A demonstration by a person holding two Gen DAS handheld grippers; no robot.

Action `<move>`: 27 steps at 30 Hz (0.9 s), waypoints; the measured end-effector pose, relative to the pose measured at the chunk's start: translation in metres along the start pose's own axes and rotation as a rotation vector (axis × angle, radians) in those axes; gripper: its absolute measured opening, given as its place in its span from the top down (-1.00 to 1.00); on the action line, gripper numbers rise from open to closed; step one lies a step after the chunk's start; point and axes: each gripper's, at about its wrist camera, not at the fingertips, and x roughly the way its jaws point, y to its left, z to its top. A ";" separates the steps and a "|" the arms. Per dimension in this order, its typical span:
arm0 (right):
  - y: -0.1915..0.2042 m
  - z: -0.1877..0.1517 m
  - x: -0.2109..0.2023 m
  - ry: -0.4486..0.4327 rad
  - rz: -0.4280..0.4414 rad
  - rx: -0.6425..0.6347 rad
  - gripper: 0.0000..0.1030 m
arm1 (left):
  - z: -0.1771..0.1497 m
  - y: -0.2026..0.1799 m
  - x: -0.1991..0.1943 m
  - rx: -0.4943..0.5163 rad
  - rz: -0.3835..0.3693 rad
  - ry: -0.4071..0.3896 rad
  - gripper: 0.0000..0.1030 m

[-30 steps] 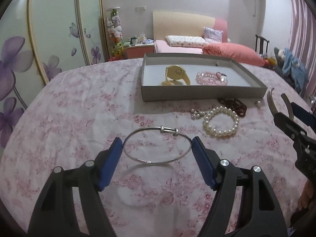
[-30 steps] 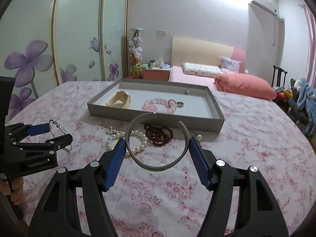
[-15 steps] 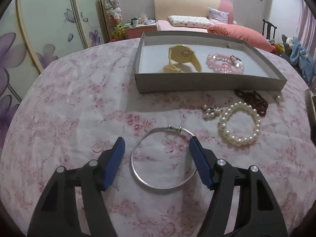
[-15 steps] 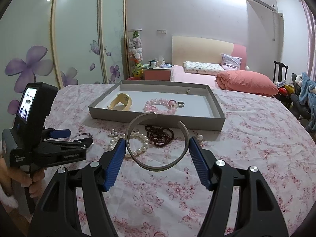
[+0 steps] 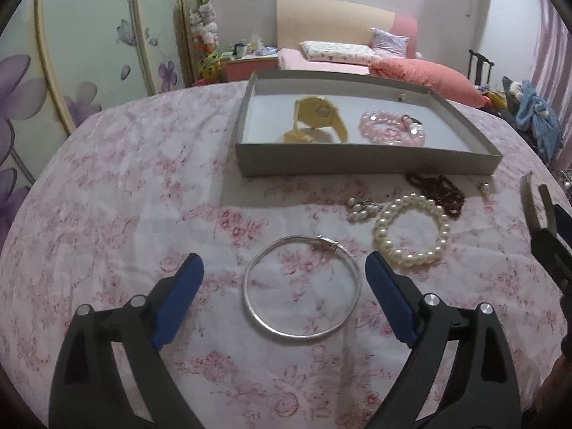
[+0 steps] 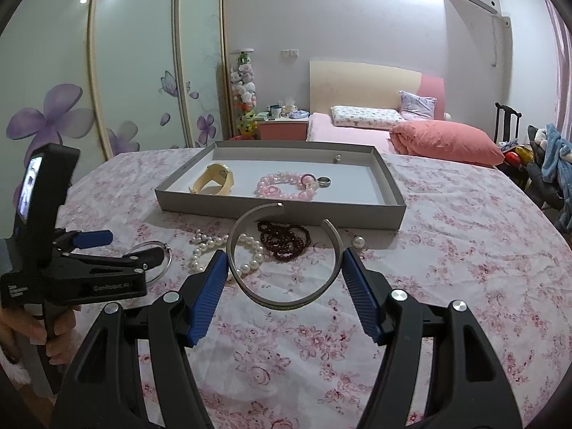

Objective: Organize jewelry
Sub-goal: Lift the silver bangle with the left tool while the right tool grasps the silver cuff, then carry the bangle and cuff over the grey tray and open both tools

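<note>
While the grey tray [image 6: 389, 187] at the far side of the surface [image 5: 107, 186] already held a yellow watch [image 6: 214, 178], a pink bead bracelet [image 6: 286, 185], a small ring [image 6: 324, 181] and a tiny piece near its far wall, we judged the sorting well short of done. Outside the tray, on the floral cloth just in front of its near wall, lay a pearl bracelet [image 5: 411, 232], a small pearl cluster [image 5: 361, 209], a dark red bead strand [image 5: 438, 193] and a single pearl [image 6: 358, 241].

Our left tongs [image 5: 284, 284] had just been opening and stood wide, their blue pads clear of the thin silver bangle [image 5: 302, 287] lying flat on the cloth between them, nearer the right pad; it seemed set down, not yet in the tray. That bangle was a slim closed hoop with a small clasp on its far edge.

Our right tongs [image 6: 284, 289] gripped an open silver cuff [image 6: 282, 254] by its two sides, held above the cloth with its gap turned toward the tray. It looked like a flat, rigid band, darker along its outer face.

By our reckoning, the cuff, the bangle and the four loose pieces were left to go into the tray.
</note>
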 end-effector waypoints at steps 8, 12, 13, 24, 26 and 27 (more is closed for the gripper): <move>-0.002 0.000 0.000 0.004 0.000 0.006 -0.28 | 0.000 -0.007 0.015 0.028 -0.013 0.089 -0.74; -0.005 0.000 0.001 0.003 0.000 0.015 -0.28 | -0.001 -0.009 0.012 0.052 -0.026 0.071 -0.38; -0.005 0.000 0.001 0.002 0.001 0.017 -0.28 | -0.002 -0.009 0.012 0.045 -0.027 0.066 -0.38; -0.009 0.006 -0.012 -0.098 0.017 0.043 -0.27 | 0.004 0.004 -0.031 -0.027 0.003 -0.135 -0.37; -0.009 0.008 -0.014 -0.120 0.015 0.043 -0.27 | 0.006 0.001 -0.048 -0.022 0.021 -0.211 -0.37; -0.008 0.010 -0.017 -0.139 0.011 0.039 -0.27 | 0.007 -0.001 -0.053 -0.019 0.025 -0.238 -0.37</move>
